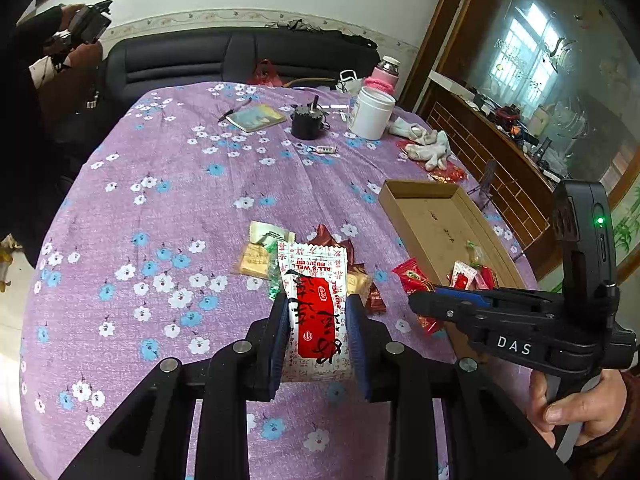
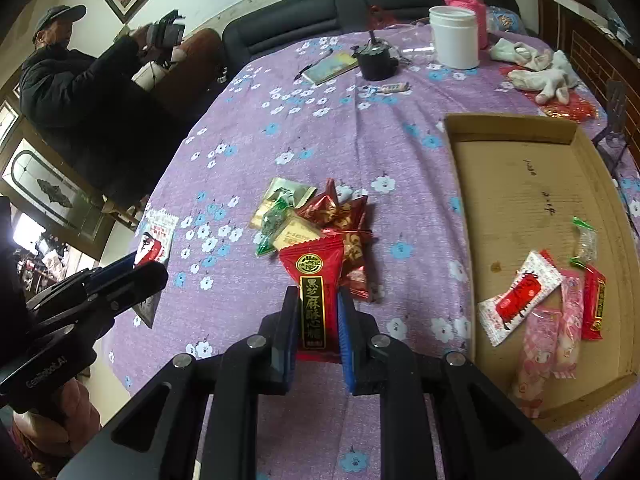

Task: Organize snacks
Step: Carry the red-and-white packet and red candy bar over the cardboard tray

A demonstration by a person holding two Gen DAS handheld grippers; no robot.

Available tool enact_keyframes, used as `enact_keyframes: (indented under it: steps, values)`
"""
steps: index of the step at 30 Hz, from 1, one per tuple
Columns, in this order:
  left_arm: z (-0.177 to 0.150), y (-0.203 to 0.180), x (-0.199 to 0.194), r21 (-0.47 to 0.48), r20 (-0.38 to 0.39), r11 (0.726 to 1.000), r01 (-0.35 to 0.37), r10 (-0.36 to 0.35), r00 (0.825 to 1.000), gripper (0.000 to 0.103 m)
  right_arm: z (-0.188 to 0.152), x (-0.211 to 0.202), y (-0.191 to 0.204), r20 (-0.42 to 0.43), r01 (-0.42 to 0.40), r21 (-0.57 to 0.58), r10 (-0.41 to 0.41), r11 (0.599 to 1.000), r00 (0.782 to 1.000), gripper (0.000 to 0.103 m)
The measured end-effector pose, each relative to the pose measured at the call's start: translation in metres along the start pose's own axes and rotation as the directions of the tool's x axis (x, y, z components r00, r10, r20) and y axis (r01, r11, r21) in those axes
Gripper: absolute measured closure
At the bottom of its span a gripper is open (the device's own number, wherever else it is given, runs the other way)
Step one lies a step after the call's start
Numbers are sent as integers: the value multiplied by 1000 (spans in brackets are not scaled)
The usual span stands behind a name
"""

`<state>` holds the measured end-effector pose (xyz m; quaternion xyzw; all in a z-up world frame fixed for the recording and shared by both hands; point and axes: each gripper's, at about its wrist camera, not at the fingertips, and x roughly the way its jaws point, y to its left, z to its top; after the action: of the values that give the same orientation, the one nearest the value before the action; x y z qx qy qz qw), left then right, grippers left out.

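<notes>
Right up close, the left tongs (image 1: 318, 334) are pinched onto a white-and-red snack packet (image 1: 316, 300), holding it by its lower half with the top sticking up free. Same story on the other side: the right tongs (image 2: 318, 330) are closed tight on a red sesame candy packet (image 2: 314, 292), gripped by the tail end. Both packets look lifted clear of the bench (image 1: 180, 208).

Just past the tongs sits the leftover pile of snacks (image 2: 316, 220), a mix of gold, green and dark red wrappers heaped together on the purple flowered cloth. Off to the right is the cardboard box (image 2: 508, 132), open, with a few packets already lying in its near corner.

So the step in hand, I reckon, is carrying both packets over to the box. Tip: keep them high enough to clear the near wall of the box, and drop them in the bare middle rather than on top of what's there. One hand at a time is probably safer, since the two tongs are close and could bump. The grip on the red one is near its edge, so no swinging.

Further back there's a white tub, a black cup and some gloves, well out of the way.
</notes>
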<state>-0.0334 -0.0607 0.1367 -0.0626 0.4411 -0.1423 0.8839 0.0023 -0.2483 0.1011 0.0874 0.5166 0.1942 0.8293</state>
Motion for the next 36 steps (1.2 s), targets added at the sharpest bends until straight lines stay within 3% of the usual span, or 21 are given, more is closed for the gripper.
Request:
enact_keyframes:
  steps: [5,15,27,36]
  values:
    - [-2,6,-3,-39,8,999,-18,18,1000,74,5,-2,9,9,-15,-49,16,999,1000,86]
    - [-2,-14,1,-28,5,1000,-11,11,1000,74,-1,-17,-16,38,-18,-6,18,1000,999,86]
    - [0,-77,26,86,-63,996,35,-29,998,74,-25,-53,-94,117,-4,174,-17,985,993,86]
    - [2,-134,51,160,-113,982,99,-82,990,74,-48,-89,-159,166,37,297,-90,954,982,86]
